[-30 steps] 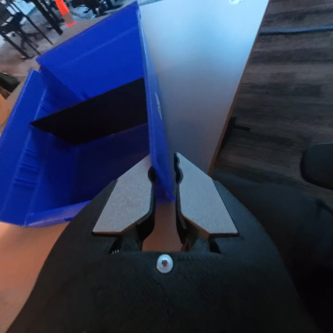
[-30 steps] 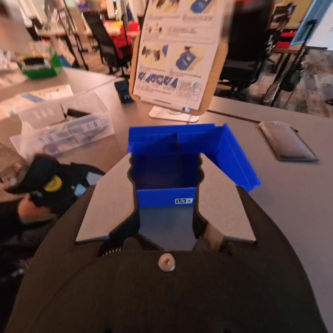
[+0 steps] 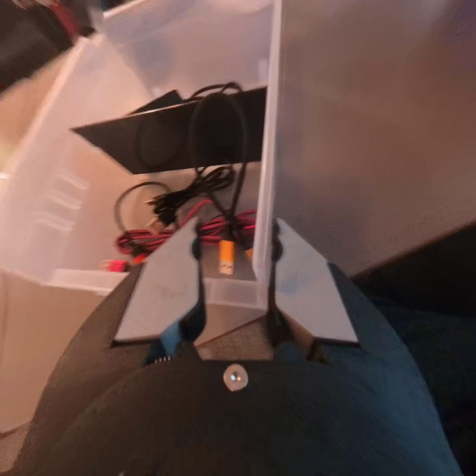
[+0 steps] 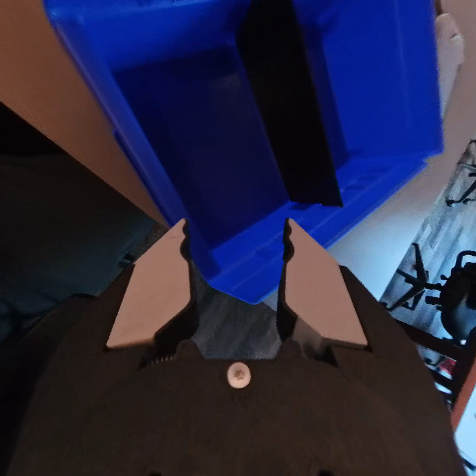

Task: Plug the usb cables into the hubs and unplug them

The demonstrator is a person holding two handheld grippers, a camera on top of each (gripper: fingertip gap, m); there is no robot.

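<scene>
- The left gripper [image 3: 234, 231] points into a clear plastic bin [image 3: 180, 46]; its fingers [image 3: 167, 278] stand moderately apart with nothing between the pads, though the bin's near side wall [image 3: 268, 154] rises in the gap, close to the right-hand finger.
- Closing from here would likely pinch that wall instead of a cable, and could drag or tip the bin.
- The usb cables lie just ahead of the fingertips: an orange-bodied plug [image 3: 226, 253] between the tips, a red-and-black braided cable [image 3: 164, 235] off the left tip, and black cables [image 3: 177, 199] farther in, looping over a black divider [image 3: 164, 139].
- The cables are tangled, so lifting one plug may well haul the rest along.
- This view is blurred, so which plug is which is hard to judge; no hub can be made out.
- The right gripper [image 4: 235, 224] is tilted over a blue bin [image 4: 373, 77], fingers [image 4: 154, 283] wide and holding nothing, the bin's near corner between them.
- That bin looks empty apart from its black divider [image 4: 288, 116]; pressing forward could shove it across the desk [image 4: 360, 262].
</scene>
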